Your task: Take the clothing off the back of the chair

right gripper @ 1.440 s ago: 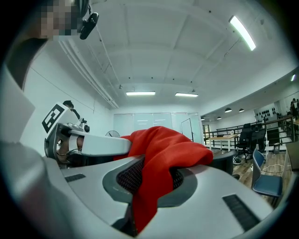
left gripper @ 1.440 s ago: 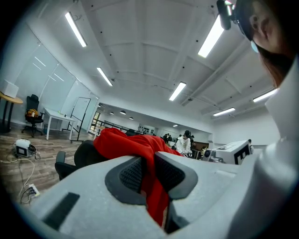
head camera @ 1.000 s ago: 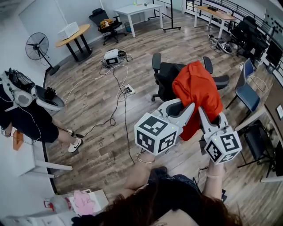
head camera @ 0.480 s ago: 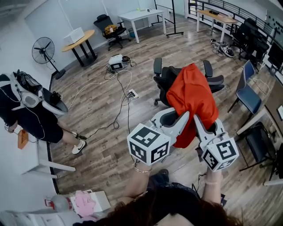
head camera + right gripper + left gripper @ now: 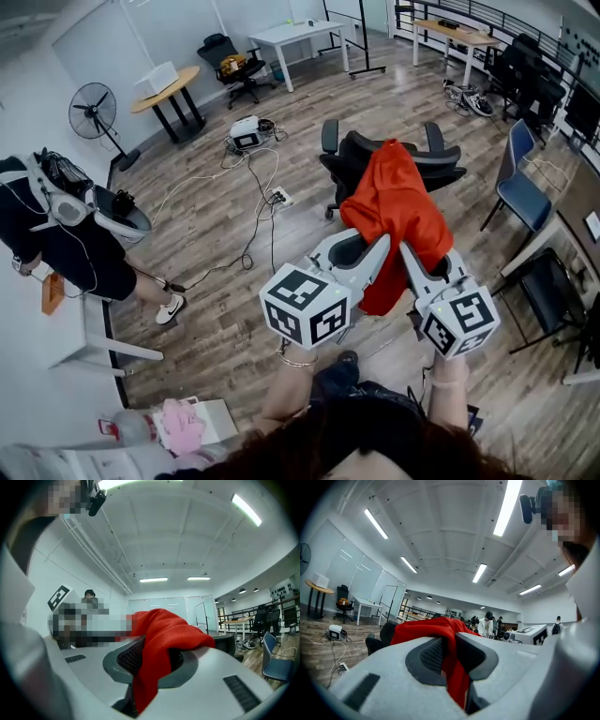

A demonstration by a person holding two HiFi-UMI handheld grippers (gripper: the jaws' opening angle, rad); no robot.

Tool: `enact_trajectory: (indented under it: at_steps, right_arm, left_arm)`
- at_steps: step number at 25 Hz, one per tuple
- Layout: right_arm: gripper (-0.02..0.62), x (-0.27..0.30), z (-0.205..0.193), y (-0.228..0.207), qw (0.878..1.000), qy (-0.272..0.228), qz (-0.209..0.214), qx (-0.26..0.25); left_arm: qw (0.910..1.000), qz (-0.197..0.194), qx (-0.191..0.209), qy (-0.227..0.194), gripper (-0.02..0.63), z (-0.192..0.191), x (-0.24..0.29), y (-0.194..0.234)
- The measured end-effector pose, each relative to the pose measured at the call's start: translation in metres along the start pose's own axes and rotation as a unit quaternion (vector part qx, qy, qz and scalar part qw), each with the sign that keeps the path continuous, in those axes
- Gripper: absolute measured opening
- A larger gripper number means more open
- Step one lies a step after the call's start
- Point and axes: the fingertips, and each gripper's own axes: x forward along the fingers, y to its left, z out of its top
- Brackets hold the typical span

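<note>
A red garment [image 5: 398, 211] hangs between my two grippers, its far end still draped against the back of a black office chair [image 5: 370, 155]. My left gripper [image 5: 380, 242] is shut on the near left part of the cloth, and red fabric [image 5: 452, 663] runs down between its dark pads. My right gripper [image 5: 406, 247] is shut on the cloth beside it, with a fold of the garment [image 5: 159, 653] bulging over its pads. Both grippers point level toward the chair. In the left gripper view the garment covers most of the black chair [image 5: 379, 639].
A person [image 5: 56, 244] in dark clothes stands at the left by a white desk [image 5: 94, 347]. Cables and a power strip [image 5: 277, 197] lie on the wood floor. A blue chair [image 5: 525, 187] and dark furniture stand at the right. A fan [image 5: 94, 112] and tables are far off.
Both grippers have drawn back toward me with the red garment. The cloth has slid farther off the chair back, and more of the chair's top shows.
</note>
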Motion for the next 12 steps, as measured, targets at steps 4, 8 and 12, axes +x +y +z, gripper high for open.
enact_trajectory:
  at_steps: [4,8,12]
  right_arm:
    - [0.063,-0.012,0.001,0.005,1.0,0.003,0.001,-0.005]
    - [0.063,-0.024,-0.004,0.011,1.0,0.011,0.01,0.001]
    - [0.063,-0.037,-0.003,0.021,1.0,0.006,0.014,0.002]
  left_arm:
    - [1.0,0.007,0.001,-0.001,0.063,-0.001,-0.006,-0.011]
    - [0.9999,0.011,0.001,0.007,0.063,-0.007,-0.012,-0.023]
    - [0.9999,0.011,-0.001,0.005,0.063,-0.009,-0.024,-0.037]
